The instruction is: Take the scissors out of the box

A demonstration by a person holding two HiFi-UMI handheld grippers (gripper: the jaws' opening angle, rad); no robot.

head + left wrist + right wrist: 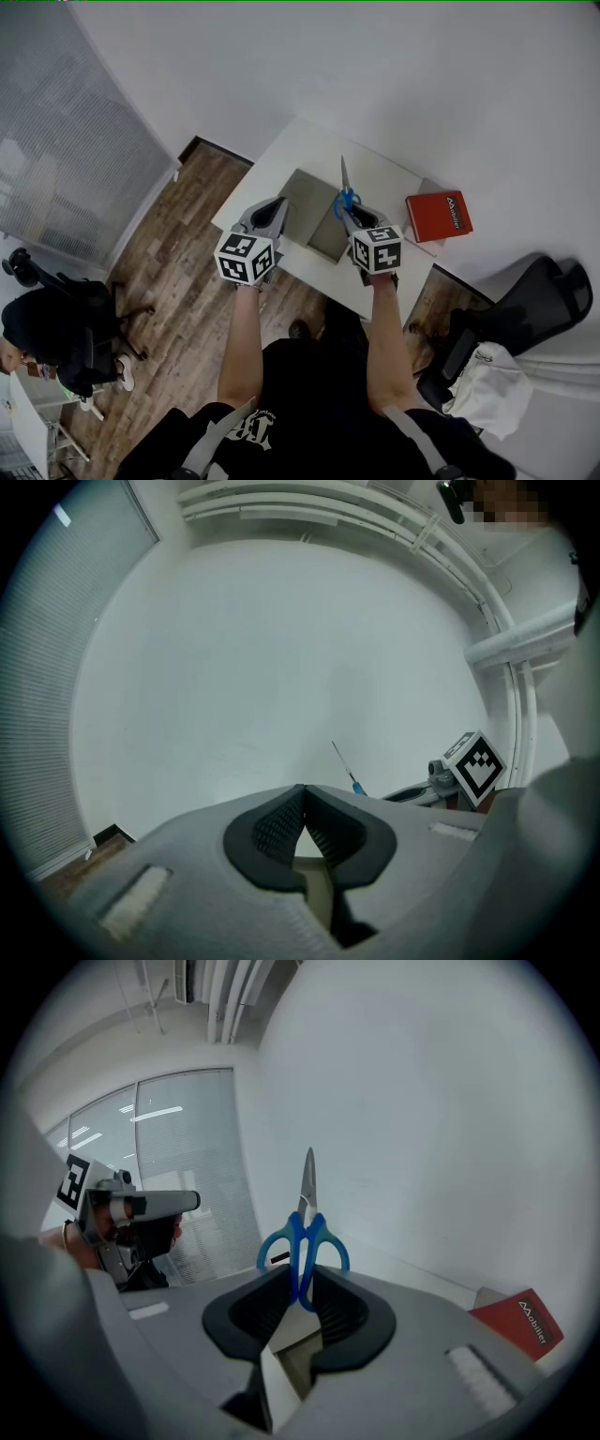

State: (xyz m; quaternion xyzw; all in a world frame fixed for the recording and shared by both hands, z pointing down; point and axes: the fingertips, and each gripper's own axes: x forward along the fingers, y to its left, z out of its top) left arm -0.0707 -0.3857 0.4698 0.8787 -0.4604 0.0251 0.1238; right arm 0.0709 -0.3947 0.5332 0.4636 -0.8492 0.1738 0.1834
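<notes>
Blue-handled scissors [345,194] stand above the open cardboard box [307,202] on the white table [384,169], blades pointing away from me. My right gripper [350,218] is shut on the handles. In the right gripper view the scissors [305,1239] rise from between the pads of the right gripper [302,1283], the blade tip upward. My left gripper [278,206] hovers over the box's left side. The left gripper view shows the left gripper [302,797] shut, its tips touching with nothing between them, and the scissors [345,766] to its right.
A red book [438,216] lies on the table's right end, also in the right gripper view as the red book [520,1321]. A dark office chair [539,295] with white cloth stands at the right. Wooden floor runs along the left, and another chair [66,319] stands at the far left.
</notes>
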